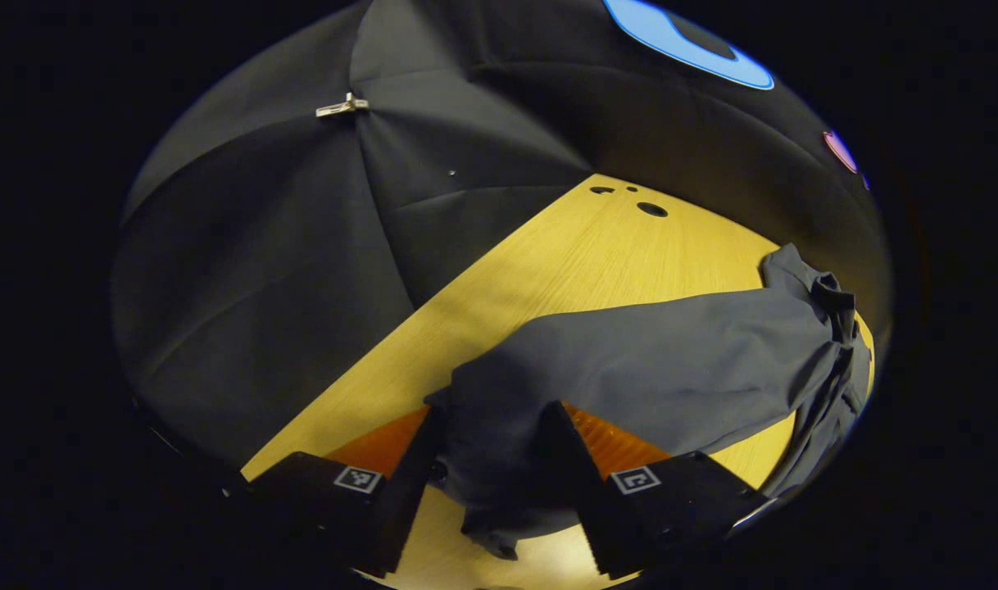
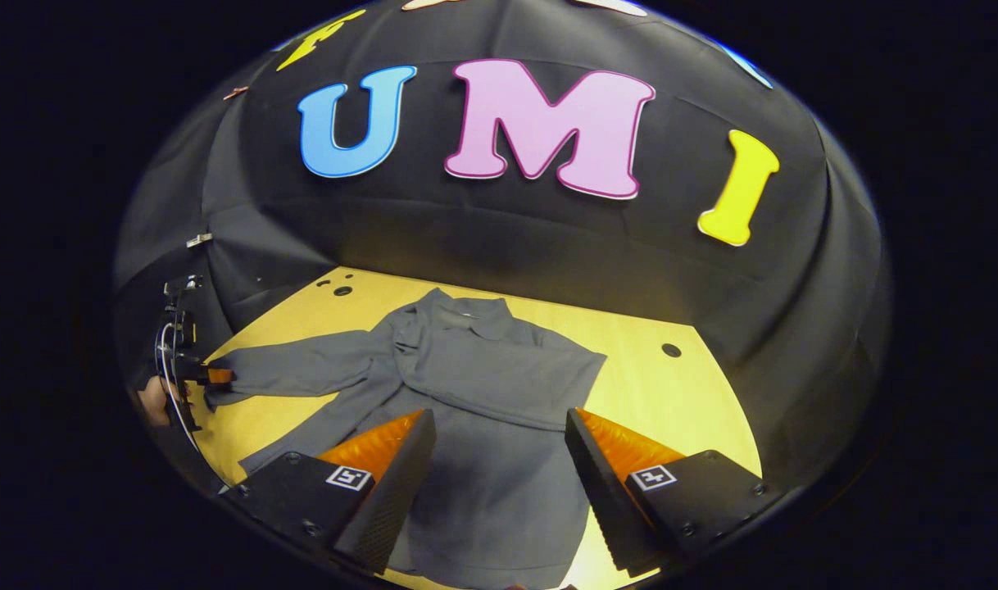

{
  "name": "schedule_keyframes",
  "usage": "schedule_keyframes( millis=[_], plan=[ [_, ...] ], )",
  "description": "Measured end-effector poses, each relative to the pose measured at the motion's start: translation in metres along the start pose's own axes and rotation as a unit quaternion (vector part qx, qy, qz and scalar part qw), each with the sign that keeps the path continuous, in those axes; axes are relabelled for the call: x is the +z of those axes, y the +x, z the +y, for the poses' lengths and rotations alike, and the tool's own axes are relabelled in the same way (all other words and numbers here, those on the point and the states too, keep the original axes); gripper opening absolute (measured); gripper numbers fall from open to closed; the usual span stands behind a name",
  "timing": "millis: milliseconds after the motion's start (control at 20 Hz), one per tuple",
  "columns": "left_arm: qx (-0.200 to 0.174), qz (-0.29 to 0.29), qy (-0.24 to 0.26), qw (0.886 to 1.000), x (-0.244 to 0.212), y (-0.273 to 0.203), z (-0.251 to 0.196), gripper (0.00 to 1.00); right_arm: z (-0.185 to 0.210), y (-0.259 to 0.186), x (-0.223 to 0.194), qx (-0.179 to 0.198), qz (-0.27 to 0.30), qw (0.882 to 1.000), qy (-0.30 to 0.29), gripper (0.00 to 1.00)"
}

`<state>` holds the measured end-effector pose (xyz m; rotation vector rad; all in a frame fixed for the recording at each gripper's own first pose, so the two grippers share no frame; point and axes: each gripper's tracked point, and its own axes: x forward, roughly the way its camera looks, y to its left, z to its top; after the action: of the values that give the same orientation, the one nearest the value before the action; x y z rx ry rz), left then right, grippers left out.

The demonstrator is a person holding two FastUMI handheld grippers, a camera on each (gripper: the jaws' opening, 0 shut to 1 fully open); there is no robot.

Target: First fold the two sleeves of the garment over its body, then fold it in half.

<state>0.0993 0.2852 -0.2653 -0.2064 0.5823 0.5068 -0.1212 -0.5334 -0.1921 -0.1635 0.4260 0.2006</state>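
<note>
The cuff end of a grey sleeve (image 1: 499, 459) lies bunched between the left gripper's (image 1: 492, 463) two fingers in the left gripper view. The fingers stand apart with cloth filling the gap, and I cannot tell whether both press on it or merely straddle it. From there the sleeve runs away across the wooden table (image 1: 564, 254) toward the crumpled shoulder at the far right of that view.

The right gripper view shows the whole job: a grey collared shirt (image 2: 499, 385) lies flat on the table, collar toward the black cloth wall (image 2: 499, 238), hem toward the camera. One sleeve seems already laid across the chest, judging by the diagonal fold line, though I cannot be certain of it. The other sleeve stretches out to the side, and at its tip sits the left gripper (image 2: 208, 375), with a hand (image 2: 151, 400) behind it (a sensible hold, since taking the cuff lets the full length swing over the body in one sweep).

The right gripper (image 2: 495, 467) hovers over the shirt's lower body with its fingers wide apart and nothing pinched between them, likely placed to steady the cloth.

A few holes (image 2: 671, 350) dot the tabletop, and a metal clip (image 1: 342, 106) pins the cloth wall. Nothing lies in the sleeve's path.
</note>
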Motion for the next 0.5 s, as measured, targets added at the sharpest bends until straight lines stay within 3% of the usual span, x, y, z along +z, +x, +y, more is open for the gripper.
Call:
schedule_keyframes(
  millis=[150, 200, 300, 400, 500],
  plan=[
    [-0.009, 0.003, 0.020, 1.000, 0.000, 0.001, -0.013, 0.55, -0.011, -0.003, 0.006, -0.004, -0.009, 1.000, 0.014, 0.98],
    [-0.013, 0.005, 0.033, 0.999, 0.000, 0.000, -0.018, 0.39, -0.014, -0.002, 0.005, -0.003, -0.010, 1.000, 0.013, 0.98],
    [-0.013, 0.010, 0.079, 0.997, 0.002, -0.001, -0.023, 0.19, -0.018, 0.002, 0.007, 0.006, -0.013, 1.000, 0.011, 0.98],
    [-0.015, 0.014, 0.104, 0.994, 0.003, -0.001, -0.027, 0.10, -0.022, 0.006, 0.005, 0.016, -0.007, 1.000, 0.012, 0.98],
    [-0.021, 0.016, 0.082, 0.996, 0.008, -0.008, -0.034, 0.06, -0.029, 0.009, 0.003, 0.023, -0.004, 1.000, 0.009, 0.98]
  ],
)
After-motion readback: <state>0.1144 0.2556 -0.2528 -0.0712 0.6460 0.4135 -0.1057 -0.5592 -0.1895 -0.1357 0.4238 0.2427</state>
